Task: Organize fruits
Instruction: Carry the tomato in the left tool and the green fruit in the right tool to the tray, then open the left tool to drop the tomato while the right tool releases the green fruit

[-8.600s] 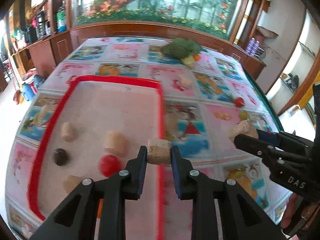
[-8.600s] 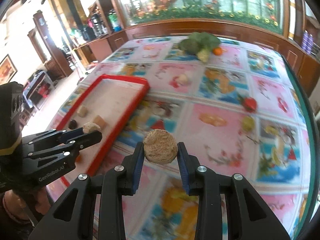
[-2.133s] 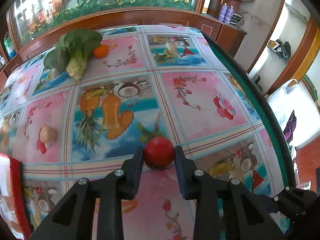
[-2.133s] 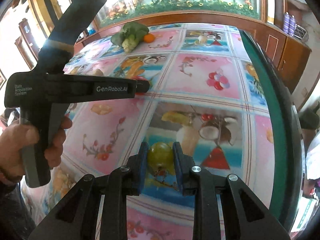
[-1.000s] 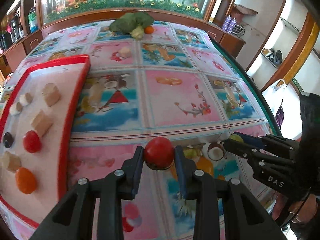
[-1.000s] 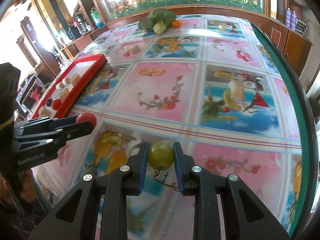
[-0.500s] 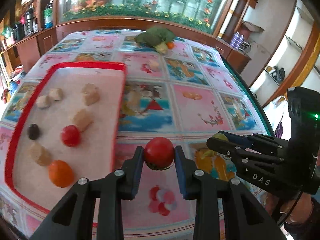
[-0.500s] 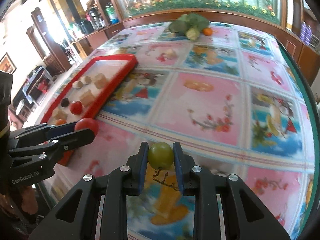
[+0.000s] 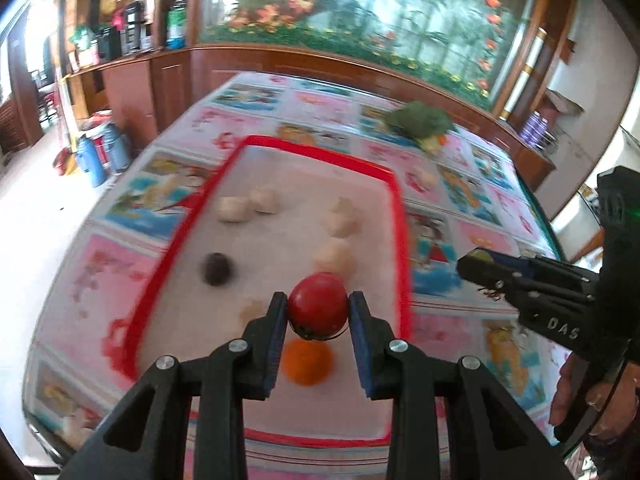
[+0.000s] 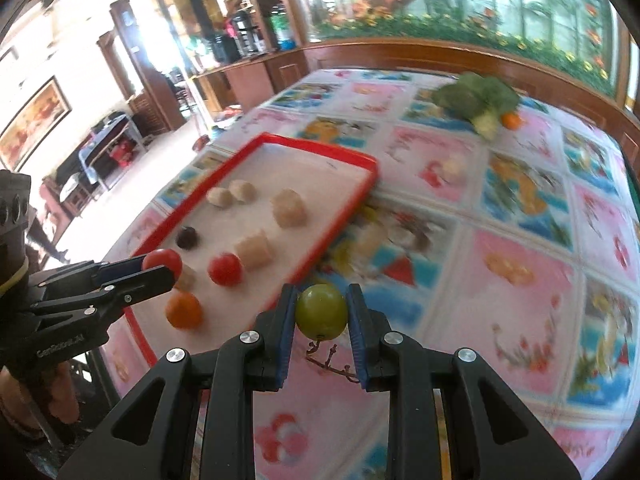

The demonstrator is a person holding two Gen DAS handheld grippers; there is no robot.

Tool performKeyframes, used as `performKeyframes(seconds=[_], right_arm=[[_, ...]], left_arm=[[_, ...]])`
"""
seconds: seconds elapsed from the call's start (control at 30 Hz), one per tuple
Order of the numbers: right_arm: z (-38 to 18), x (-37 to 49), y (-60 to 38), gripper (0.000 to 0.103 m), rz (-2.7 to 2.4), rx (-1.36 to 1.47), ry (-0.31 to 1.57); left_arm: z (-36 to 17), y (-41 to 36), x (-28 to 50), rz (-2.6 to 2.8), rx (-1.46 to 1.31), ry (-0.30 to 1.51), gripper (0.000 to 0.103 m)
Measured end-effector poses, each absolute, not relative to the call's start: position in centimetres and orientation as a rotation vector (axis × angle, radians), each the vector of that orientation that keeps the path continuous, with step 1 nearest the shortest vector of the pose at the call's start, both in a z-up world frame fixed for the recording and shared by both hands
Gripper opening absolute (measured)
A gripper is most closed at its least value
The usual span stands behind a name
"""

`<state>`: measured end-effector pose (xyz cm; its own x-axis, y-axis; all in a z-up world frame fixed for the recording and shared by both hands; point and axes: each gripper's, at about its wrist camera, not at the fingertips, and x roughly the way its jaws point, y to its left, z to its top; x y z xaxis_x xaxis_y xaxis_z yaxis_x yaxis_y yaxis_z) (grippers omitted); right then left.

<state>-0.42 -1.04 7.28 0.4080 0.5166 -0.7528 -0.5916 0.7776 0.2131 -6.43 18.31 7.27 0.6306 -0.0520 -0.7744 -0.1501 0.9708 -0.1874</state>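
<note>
My left gripper [image 9: 318,312] is shut on a red tomato-like fruit [image 9: 318,306] and holds it above the near part of the red-rimmed tray [image 9: 394,184]. In the tray lie an orange fruit [image 9: 308,364], a dark round fruit [image 9: 217,267] and several beige pieces [image 9: 336,256]. My right gripper [image 10: 321,312] is shut on a green grape [image 10: 321,311], held over the tablecloth just right of the tray [image 10: 348,208]. A second red fruit [image 10: 225,269] lies in the tray. The left gripper also shows in the right wrist view [image 10: 160,268].
A leafy green vegetable [image 10: 476,98] with a small orange [image 10: 511,120] lies at the table's far side. A pale piece [image 10: 452,166] sits on the patterned tablecloth [image 10: 520,264] beyond the tray. Wooden cabinets ring the table. Blue bottles [image 9: 94,154] stand on the floor at left.
Both grippers have swung left toward the tray with their fruits. The left gripper now hangs over the tray's near end; the right has come close to the tray's right rim.
</note>
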Motion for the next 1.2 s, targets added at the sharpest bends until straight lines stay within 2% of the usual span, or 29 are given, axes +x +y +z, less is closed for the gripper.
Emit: performKeyframes(seconds=[0.33, 0.63, 1.2], right_arm=[[7.6, 1.2, 7.2, 0.024, 0.823, -0.161, 0.884], [4.5, 2.8, 12.9, 0.024, 0.875, -0.215, 0.953], [1.8, 3.2, 15.9, 0.024, 0.873, -0.329, 0.992]], left_arm=[[5.3, 23.7, -7.0, 0.189, -0.267, 0.909, 0.034], [3.0, 25.3, -7.1, 0.21, -0.295, 0.962, 0.034], [1.9, 25.6, -6.6, 0.2, -0.329, 0.975, 0.034]])
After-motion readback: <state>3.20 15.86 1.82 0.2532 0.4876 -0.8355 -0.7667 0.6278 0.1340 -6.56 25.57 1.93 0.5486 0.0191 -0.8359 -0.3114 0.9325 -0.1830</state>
